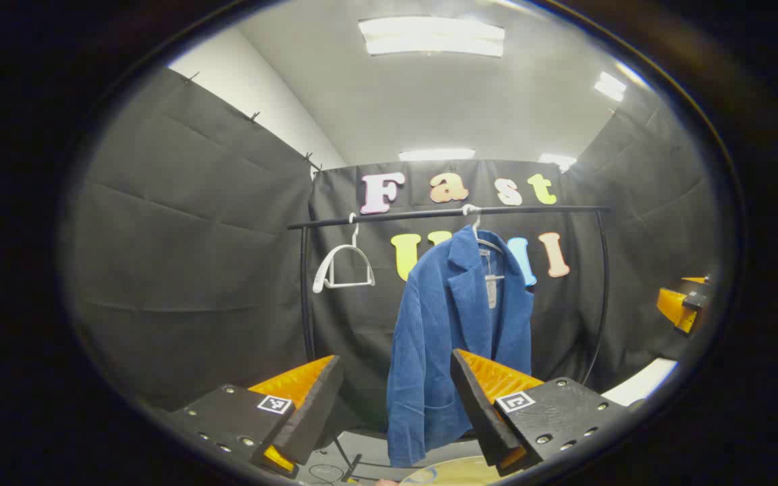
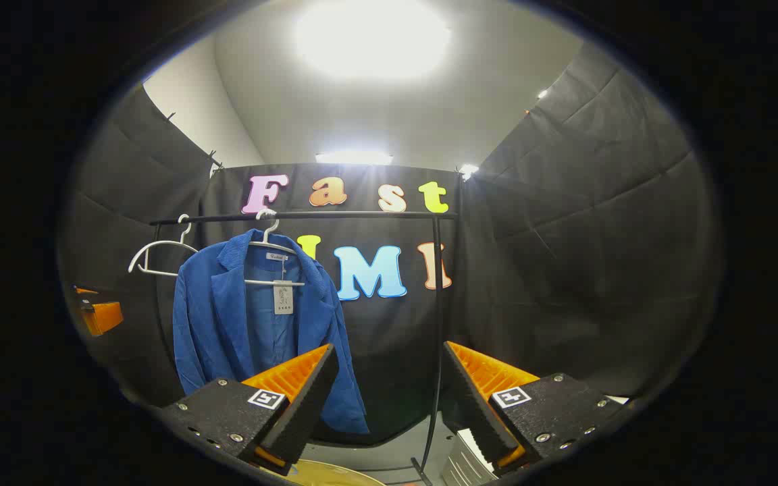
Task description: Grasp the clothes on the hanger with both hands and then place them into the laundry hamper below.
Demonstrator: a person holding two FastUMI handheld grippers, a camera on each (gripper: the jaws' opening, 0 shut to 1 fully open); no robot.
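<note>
While the blue jacket (image 1: pixel 456 337) hangs on a white hanger (image 1: pixel 482 237) from the black rail (image 1: pixel 450 213), centre frame in the left gripper view, both grippers sit well short of it. Left gripper (image 1: pixel 396 405) jaws spread, holding nothing; right gripper (image 2: pixel 385 398) same. Spare white hanger (image 1: pixel 343 266) hangs left of the jacket.
</note>
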